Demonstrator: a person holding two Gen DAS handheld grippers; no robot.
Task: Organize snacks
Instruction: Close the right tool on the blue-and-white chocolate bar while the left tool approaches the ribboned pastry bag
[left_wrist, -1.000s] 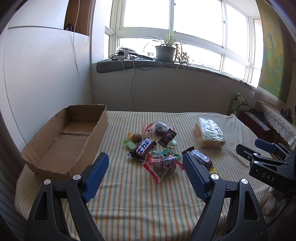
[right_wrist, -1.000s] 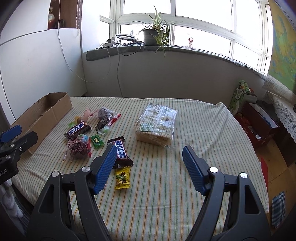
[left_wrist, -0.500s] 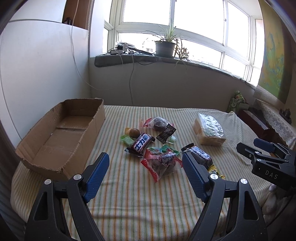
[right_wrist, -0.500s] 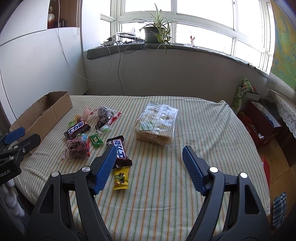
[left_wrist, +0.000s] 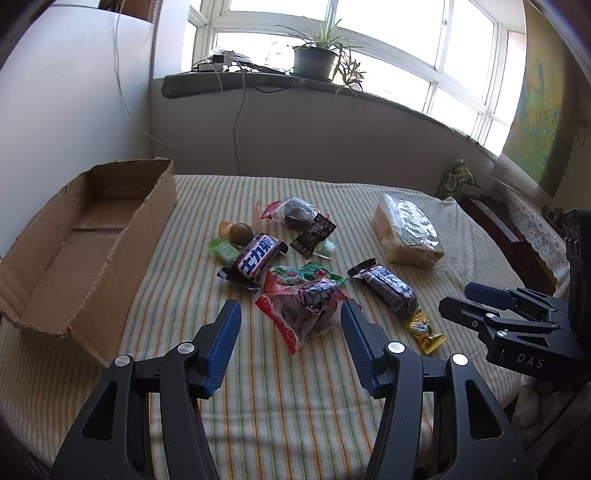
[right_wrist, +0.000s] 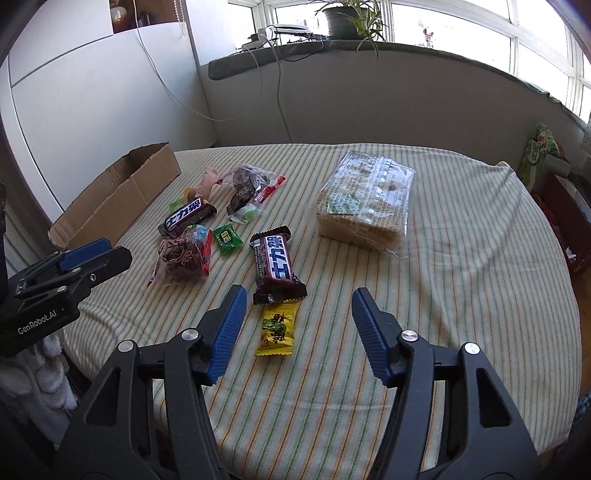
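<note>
- Left gripper (left_wrist: 290, 326): fingers apart and closing, nothing pressed between them; red-wrapped snack (left_wrist: 304, 308) lay just beyond the tips, roughly centred in the gap.
- Right gripper (right_wrist: 295, 314): fingers apart and closing, nothing clamped; yellow candy (right_wrist: 277, 326) lay in the gap, nearer the left finger, with a chocolate bar (right_wrist: 275, 264) just beyond it.
- Cracker pack (right_wrist: 364, 201) lay further ahead of the right gripper.
- Box (left_wrist: 79, 243) sat left of the left gripper's fingers, on the striped cloth (left_wrist: 295, 398).

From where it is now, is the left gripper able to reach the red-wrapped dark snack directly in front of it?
Probably yes. The left gripper points at the red-wrapped snack, its jaws closing but not yet touching it. Nothing lies between them; the chocolate bar and yellow candy lie off to the side.
</note>
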